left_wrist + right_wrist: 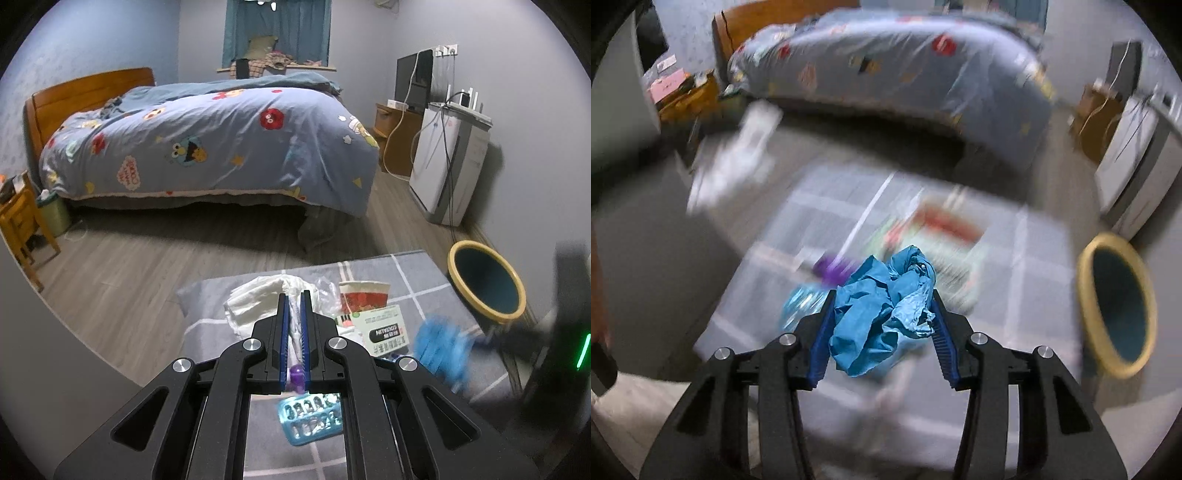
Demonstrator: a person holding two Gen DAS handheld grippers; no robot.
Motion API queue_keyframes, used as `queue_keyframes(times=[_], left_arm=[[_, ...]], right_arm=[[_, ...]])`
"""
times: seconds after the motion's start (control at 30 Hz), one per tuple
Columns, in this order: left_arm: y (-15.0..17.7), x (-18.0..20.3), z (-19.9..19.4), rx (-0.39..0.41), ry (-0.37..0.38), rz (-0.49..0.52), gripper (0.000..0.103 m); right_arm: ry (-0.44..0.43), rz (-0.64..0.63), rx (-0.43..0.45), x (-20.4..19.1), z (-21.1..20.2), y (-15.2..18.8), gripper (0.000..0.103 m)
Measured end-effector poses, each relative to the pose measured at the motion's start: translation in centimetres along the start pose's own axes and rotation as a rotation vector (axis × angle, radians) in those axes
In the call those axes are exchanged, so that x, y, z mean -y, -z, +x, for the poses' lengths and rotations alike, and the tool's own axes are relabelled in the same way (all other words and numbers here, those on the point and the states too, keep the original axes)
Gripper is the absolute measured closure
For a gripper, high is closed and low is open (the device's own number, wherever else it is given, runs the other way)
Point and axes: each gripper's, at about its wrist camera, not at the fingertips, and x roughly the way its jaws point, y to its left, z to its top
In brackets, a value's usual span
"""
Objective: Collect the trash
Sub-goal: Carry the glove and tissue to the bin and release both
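Right gripper (882,325): its blue pads are pinching a crumpled blue paper-like wad (882,314), which is bulging up and forward out of the jaws; this view is smearing with motion.
Left gripper (294,332): its jaws are pressed nearly together, and a thin white strip with a purple end (295,380) is sitting in the narrow gap between the pads; I judge it to be pinched there, though what the strip is I cannot tell.
Carrier: a grey rug with a white grid pattern (424,280) is lying on the wooden floor in front of the bed.
Bin: a round dark-teal waste bin with a yellow rim (1117,306) is standing just off the rug's right edge, its mouth facing up and open.
Key relation: the bin is lying to the right of the right gripper and a little ahead of it, with nothing between them; the right hand is the nearer one, while the left gripper is hanging over the middle of the rug.
Trash not yet collected: crumpled white tissue (255,299), a red-and-white paper cup (364,295), a white printed medicine carton (384,328) and a light-blue perforated plastic piece (310,417) are lying around the rug's centre, near one another.
Step in hand: probably carrying the blue wad rightward to drop it over the rim.
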Motion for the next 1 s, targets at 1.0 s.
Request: queue_keyframes(times=[1.0], left_arm=[[-3.2, 9.0, 6.7, -0.025, 0.096, 0.079, 0.096]], right_arm=[[0.091, 0.304, 0.055, 22.4, 1.8, -0.3, 0.056]])
